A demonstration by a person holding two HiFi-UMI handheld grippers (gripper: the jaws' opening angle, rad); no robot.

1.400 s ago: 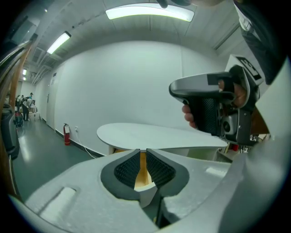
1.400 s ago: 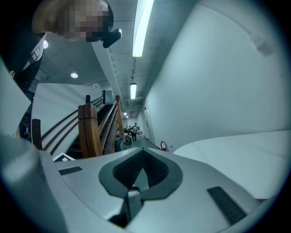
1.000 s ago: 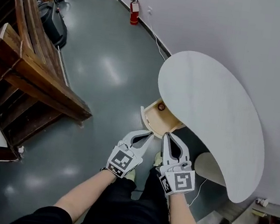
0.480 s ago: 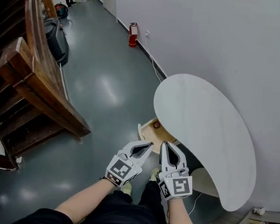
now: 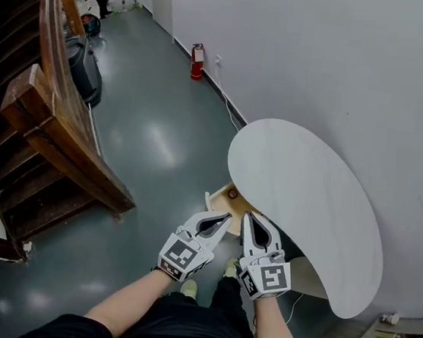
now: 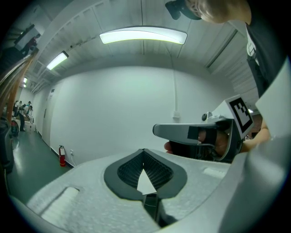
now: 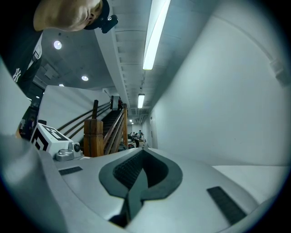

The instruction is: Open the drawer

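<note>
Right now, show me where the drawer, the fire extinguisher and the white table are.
drawer (image 5: 238,203), head view, on its bare wooden floor.
fire extinguisher (image 5: 198,63), head view, on its red body.
white table (image 5: 306,207), head view, on the middle of its bare top.

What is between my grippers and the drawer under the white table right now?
Nothing visible. The drawer sticks out from under the white tabletop, its inside open to view, just beyond the tips of the left gripper and right gripper. Both are shut and hold nothing.
</note>
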